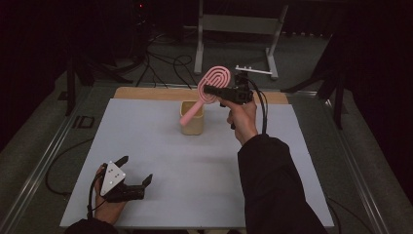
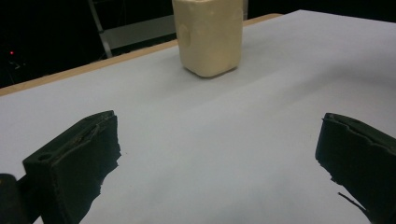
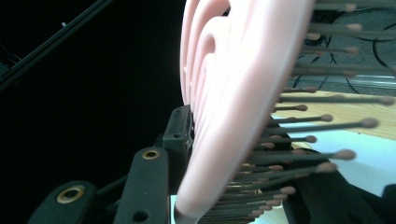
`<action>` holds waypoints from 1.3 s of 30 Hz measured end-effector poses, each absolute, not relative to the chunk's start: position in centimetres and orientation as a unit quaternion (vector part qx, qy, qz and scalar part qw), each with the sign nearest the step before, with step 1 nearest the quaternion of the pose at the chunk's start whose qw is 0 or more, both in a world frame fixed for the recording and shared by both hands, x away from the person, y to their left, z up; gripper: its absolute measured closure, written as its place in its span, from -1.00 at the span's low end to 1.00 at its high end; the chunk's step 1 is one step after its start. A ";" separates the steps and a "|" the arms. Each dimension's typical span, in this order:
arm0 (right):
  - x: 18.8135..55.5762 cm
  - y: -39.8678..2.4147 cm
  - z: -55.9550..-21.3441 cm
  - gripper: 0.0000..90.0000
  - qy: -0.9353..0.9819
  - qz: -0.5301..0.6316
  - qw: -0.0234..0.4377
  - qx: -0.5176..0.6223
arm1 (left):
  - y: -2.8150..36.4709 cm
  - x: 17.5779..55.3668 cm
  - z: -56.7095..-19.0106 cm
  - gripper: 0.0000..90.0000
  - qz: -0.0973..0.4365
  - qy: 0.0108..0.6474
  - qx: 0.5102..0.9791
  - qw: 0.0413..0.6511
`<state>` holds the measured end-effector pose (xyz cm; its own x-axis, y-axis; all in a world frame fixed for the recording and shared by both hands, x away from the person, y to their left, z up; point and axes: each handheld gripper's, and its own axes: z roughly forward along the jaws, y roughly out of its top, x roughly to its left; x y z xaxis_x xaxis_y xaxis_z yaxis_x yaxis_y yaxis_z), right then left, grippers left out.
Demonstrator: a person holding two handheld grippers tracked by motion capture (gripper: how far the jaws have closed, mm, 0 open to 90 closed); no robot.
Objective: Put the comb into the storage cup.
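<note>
table (image 1: 160, 146): white sheet on top | standing on it: cream holder (image 1: 192, 118)

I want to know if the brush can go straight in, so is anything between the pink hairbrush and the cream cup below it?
Nothing visible is in the way. The right gripper holds the pink hairbrush by its head, handle tilted down toward the open top of the cream cup. The left gripper sits open near the table's front edge, away from the cup.

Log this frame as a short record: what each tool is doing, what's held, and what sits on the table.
right tool: shut on the pink hairbrush, raised above the table
hairbrush handle: slants down toward the cup, tip at its rim
left tool: open, holding nothing, low at the near left of the table
table: white sheet, cream cup standing upright on it
</note>
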<state>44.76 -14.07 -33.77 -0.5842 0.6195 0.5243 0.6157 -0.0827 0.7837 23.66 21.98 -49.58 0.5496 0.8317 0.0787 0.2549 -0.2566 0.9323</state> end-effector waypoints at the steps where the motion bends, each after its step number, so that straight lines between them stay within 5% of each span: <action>1: 44.8 -14.0 -33.7 0.41 0.677 0.578 0.003 0.456 | 22.0 23.7 -49.6 -1.00 0.298 0.370 0.735 0.485; 39: 47.2 -15.2 -33.0 0.41 0.650 0.576 0.054 0.493 | 22.1 23.5 -49.5 -1.00 0.304 0.368 0.734 0.484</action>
<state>47.19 -15.24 -33.05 -0.5079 0.7035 0.4971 0.5784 -0.1491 0.8020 23.54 22.08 -49.49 0.5449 0.8336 0.0903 0.2450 -0.2613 0.9336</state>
